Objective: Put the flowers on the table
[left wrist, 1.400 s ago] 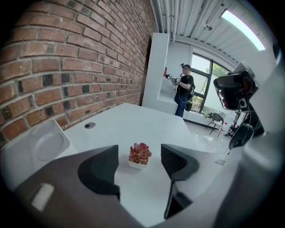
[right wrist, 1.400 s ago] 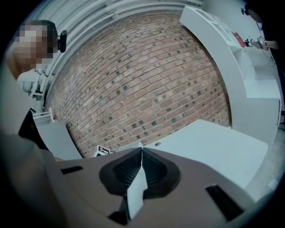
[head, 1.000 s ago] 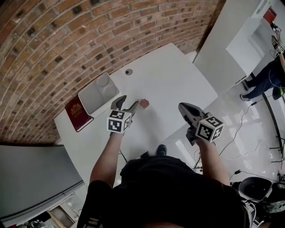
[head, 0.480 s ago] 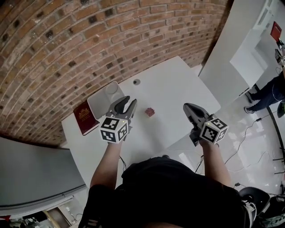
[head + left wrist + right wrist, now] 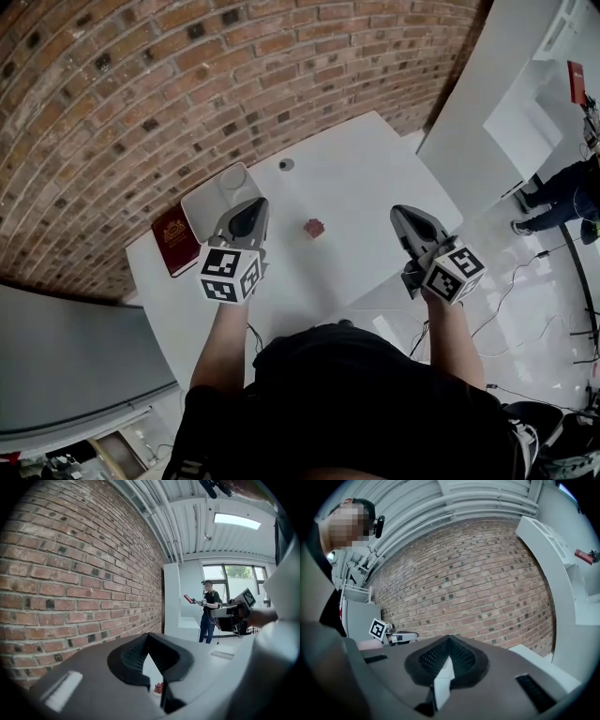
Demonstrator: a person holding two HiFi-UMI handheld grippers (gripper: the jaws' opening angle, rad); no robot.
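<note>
A small red flower [image 5: 314, 228] lies on the white table [image 5: 361, 173], near its middle. My left gripper [image 5: 254, 205] hovers to the flower's left, apart from it, jaws shut and empty. In the left gripper view the closed jaws [image 5: 149, 637] point along the brick wall, and the flower [image 5: 158, 687] shows as a red speck in the gap below them. My right gripper [image 5: 399, 213] hangs over the table's right edge, shut with nothing in it. Its own view shows the jaws [image 5: 449, 639] closed, facing the wall.
A white open box [image 5: 217, 192] and a dark red book [image 5: 175, 239] lie at the table's left end by the brick wall. A small round grey object [image 5: 286, 164] sits near the far edge. A person [image 5: 562, 183] stands off to the right.
The left jaws went from wide open beside the flower to shut. The left gripper drew back to the left, leaving the flower lying on the table. The right gripper barely moved.
</note>
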